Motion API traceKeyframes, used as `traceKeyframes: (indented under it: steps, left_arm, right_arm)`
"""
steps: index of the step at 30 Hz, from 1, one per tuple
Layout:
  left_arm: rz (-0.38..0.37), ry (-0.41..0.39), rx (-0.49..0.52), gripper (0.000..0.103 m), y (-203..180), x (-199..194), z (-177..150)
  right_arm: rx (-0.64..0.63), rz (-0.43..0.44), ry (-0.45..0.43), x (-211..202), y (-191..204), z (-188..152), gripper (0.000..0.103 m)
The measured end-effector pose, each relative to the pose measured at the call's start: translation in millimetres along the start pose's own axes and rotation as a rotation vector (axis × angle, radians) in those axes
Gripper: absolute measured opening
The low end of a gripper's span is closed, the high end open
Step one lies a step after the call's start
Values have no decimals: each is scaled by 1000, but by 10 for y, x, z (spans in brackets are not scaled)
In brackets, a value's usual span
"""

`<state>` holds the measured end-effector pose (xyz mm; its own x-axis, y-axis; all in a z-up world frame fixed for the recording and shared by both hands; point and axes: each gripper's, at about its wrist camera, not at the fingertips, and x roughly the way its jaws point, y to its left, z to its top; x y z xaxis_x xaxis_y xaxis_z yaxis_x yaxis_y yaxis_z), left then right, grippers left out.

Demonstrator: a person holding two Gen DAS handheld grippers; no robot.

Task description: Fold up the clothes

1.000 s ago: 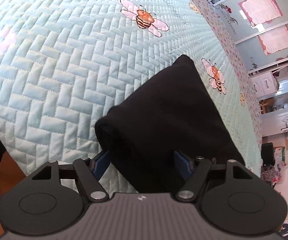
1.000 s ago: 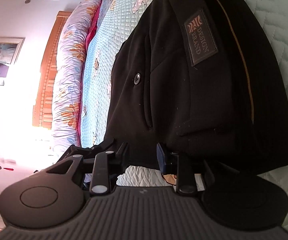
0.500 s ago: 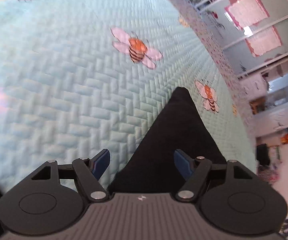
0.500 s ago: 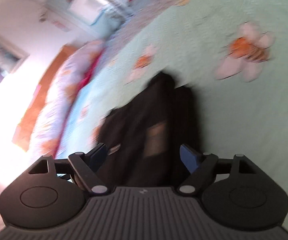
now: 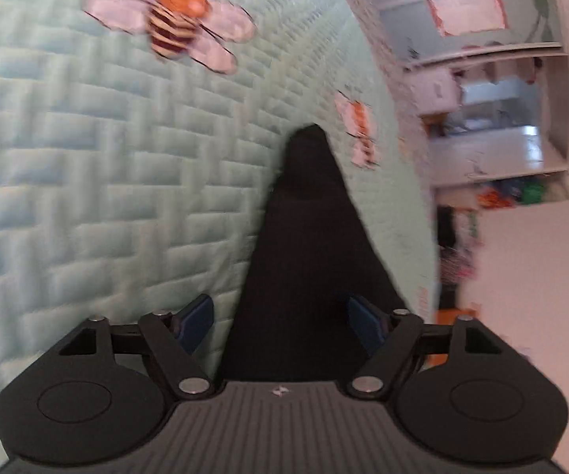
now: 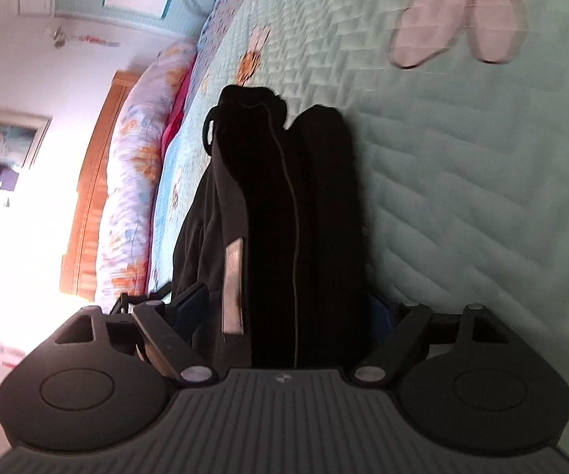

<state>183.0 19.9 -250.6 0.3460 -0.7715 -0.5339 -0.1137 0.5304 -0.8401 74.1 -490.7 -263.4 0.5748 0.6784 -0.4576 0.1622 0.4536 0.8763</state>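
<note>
A bedroom: a bed covered by a pale mint quilted bedspread (image 5: pixel 87 181) with a herringbone stitch and appliquéd bees (image 5: pixel 177 19). In the right wrist view a floral bolster pillow (image 6: pixel 134 181) lies along a wooden headboard (image 6: pixel 91 197) at the head of the bed, with a framed picture (image 6: pixel 0 158) on the wall behind. In the left wrist view, white shelving (image 5: pixel 501 110) stands past the bedspread's side edge.

The black garment (image 6: pixel 284 205) lies folded on the bedspread as a long, narrow stack, several layers thick, with a thin light seam line down its top layer and a pale rectangular label (image 6: pixel 232 284) on its left face. In the left wrist view, the garment (image 5: pixel 308 245) tapers to a point close to the side edge, near a second bee (image 5: pixel 359 134).

Left gripper (image 5: pixel 280 322): jaws spread wide, blue pads (image 5: pixel 195 322) standing on either side of the cloth, not pinching it.

Right gripper (image 6: pixel 284 316): jaws likewise spread, the folded stack between them; contact with the pads cannot be determined.
</note>
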Motion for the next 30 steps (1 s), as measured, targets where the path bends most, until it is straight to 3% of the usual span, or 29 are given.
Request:
traceKeyframes:
  steps: [5, 7, 8, 10, 12, 13, 14, 17, 20, 22, 26, 30]
  left_arm:
    - [-51, 149, 73, 83, -160, 318, 170]
    - [-54, 189, 126, 93, -273, 443, 193]
    - [-60, 210, 152, 103, -338, 513, 200]
    - [-30, 228, 235, 103, -474, 627, 180]
    - [6, 212, 285, 98, -532, 633, 135]
    - [29, 196, 304, 92, -552, 623, 110]
    - [75, 180, 331, 75, -584, 631, 97]
    - [178, 144, 388, 66, -784, 626, 1]
    - [266, 96, 514, 57, -1127, 598, -112]
    - [269, 88, 561, 52, -1321, 634, -136]
    - [265, 149, 705, 50, -1937, 904, -238]
    - [211, 242, 927, 49, -2765, 1308, -570]
  right_arm:
    - [-23, -10, 99, 136, 142, 241, 87]
    - [-41, -29, 119, 227, 209, 285, 88]
    - [-50, -38, 126, 280, 234, 295, 88]
    - [-64, -56, 126, 352, 289, 294, 88]
    - [-92, -88, 104, 342, 324, 255, 77]
    - [-108, -108, 91, 320, 341, 224, 63]
    - [-113, -119, 75, 285, 323, 175, 54]
    - [-124, -88, 5, 193, 365, 39, 42]
    - [-146, -116, -65, 107, 522, -169, 39]
    - [-104, -95, -119, -11, 540, -296, 38]
    - [3, -55, -268, -408, 493, -600, 38]
    - [107, -42, -464, -1031, 388, -965, 37]
